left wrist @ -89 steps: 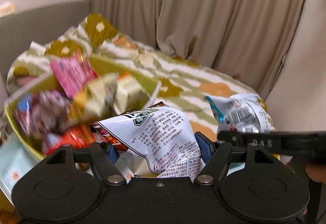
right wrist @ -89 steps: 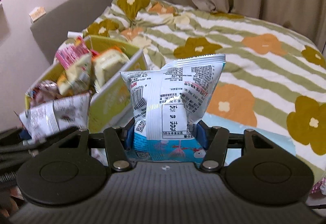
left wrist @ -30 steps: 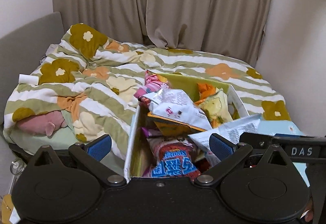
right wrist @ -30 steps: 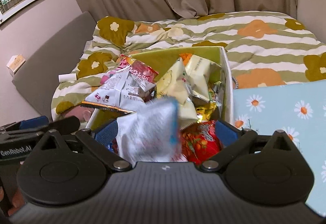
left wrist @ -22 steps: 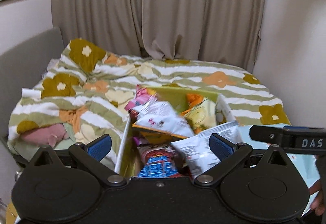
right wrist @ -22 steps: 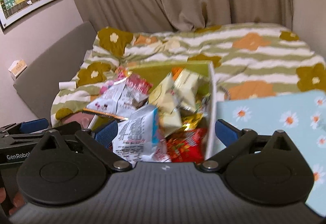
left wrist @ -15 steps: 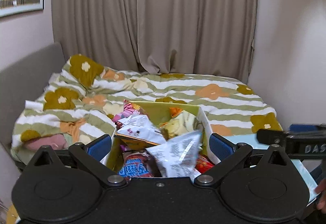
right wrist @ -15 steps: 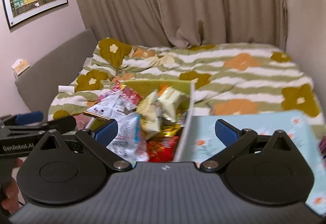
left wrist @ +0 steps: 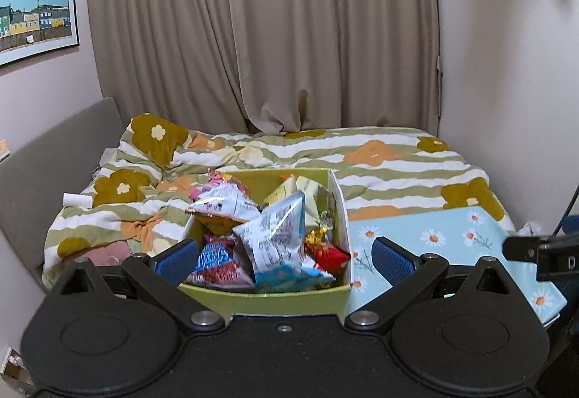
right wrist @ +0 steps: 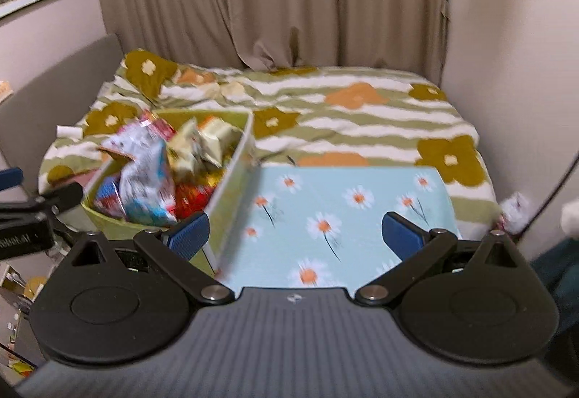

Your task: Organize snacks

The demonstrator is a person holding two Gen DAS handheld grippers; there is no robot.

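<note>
A green box (left wrist: 267,300) full of several snack bags stands at the near edge of the bed; it also shows in the right wrist view (right wrist: 231,162). A white and blue bag (left wrist: 275,238) lies on top, with a red bag (left wrist: 327,255) beside it. My left gripper (left wrist: 286,258) is open and empty, held back above the box's near end. My right gripper (right wrist: 295,233) is open and empty, above the light blue daisy-print surface (right wrist: 343,210) to the right of the box.
The bed has a green striped floral duvet (left wrist: 380,159). A grey headboard (left wrist: 43,159) runs along the left, curtains (left wrist: 289,36) hang behind, and a wall (left wrist: 506,72) stands on the right. A small white packet (right wrist: 514,206) lies at the bed's right edge.
Both grippers let go of their snack bags into the box, opened, and pulled up and back. The right gripper has swung right, over the daisy-print surface.
</note>
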